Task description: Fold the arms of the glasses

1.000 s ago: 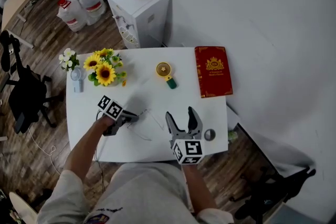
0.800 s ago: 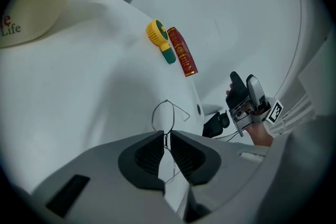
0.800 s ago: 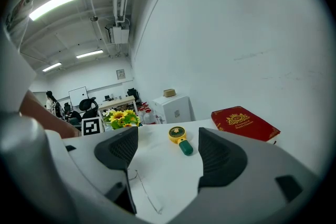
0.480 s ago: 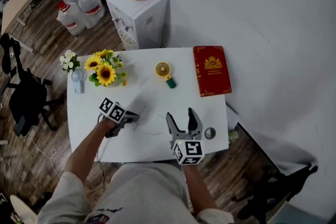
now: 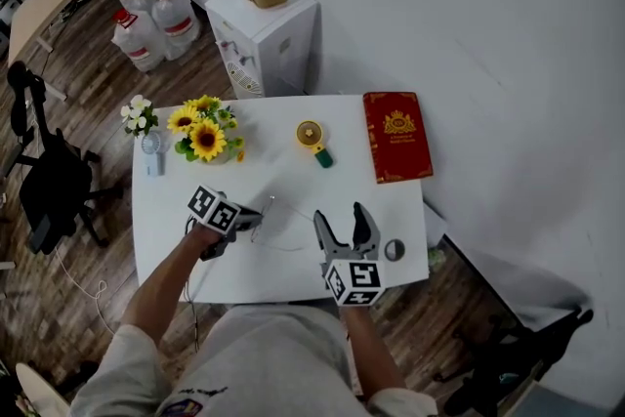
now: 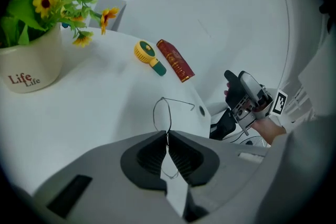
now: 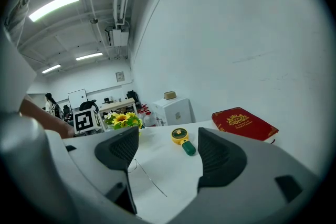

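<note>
The glasses (image 5: 270,202) are a thin wire frame over the white table (image 5: 283,176). My left gripper (image 5: 252,221) is shut on them at the frame's near part. In the left gripper view the jaws (image 6: 168,136) are pinched together on the wire. One lens rim and an arm of the glasses (image 6: 178,102) stick out beyond the tips. My right gripper (image 5: 347,224) hangs open to the right of the glasses, with nothing between its fingers. In the right gripper view (image 7: 168,152) a glasses arm (image 7: 149,181) shows low between the jaws, well ahead of them.
A sunflower vase (image 5: 205,134) and a small white fan (image 5: 153,149) stand at the table's far left. A yellow hand fan (image 5: 312,140) and a red book (image 5: 395,134) lie further back. A small grey round object (image 5: 394,250) sits near the right edge. A water dispenser (image 5: 269,24) stands behind the table.
The glasses lay flat on the table with both arms spread. The left gripper has closed on them and lifted them a little. The right gripper has stayed still.
</note>
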A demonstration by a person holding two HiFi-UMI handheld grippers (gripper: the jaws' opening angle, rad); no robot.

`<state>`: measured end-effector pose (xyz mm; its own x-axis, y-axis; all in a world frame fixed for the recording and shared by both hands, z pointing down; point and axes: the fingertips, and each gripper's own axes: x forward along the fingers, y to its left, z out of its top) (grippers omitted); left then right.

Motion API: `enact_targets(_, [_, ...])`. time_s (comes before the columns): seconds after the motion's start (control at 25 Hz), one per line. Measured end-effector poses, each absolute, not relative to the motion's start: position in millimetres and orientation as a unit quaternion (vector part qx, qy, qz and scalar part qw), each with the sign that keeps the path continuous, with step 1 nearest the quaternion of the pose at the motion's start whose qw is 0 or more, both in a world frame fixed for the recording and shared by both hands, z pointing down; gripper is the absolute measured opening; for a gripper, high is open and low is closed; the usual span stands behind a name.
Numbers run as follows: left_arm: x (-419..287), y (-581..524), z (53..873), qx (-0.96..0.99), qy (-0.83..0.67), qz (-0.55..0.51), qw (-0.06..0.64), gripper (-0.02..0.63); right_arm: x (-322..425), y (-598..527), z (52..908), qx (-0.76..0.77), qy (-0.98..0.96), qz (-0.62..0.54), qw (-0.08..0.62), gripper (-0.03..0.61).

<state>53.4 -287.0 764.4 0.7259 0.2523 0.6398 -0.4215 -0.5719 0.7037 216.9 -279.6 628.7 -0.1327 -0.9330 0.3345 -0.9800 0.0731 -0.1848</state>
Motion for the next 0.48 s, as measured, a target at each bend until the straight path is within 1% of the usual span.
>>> enact_targets(0.24, [35, -291, 741, 0.816, -0.072, 0.355, 0.45, 0.015, 213, -278, 621, 0.654, -0.729, 0.196, 0.05, 0.336])
enact_targets(0.36, [24, -296, 731, 0.82, -0.094, 0.322, 0.464, 0.015, 208, -275, 620, 0.651, -0.73, 0.203, 0.045, 0.328])
enact_targets(0.48, [12, -299, 723, 0.819, -0.113, 0.3, 0.475, 0.015, 192, -274, 618, 0.631, -0.747, 0.205, 0.055, 0.317])
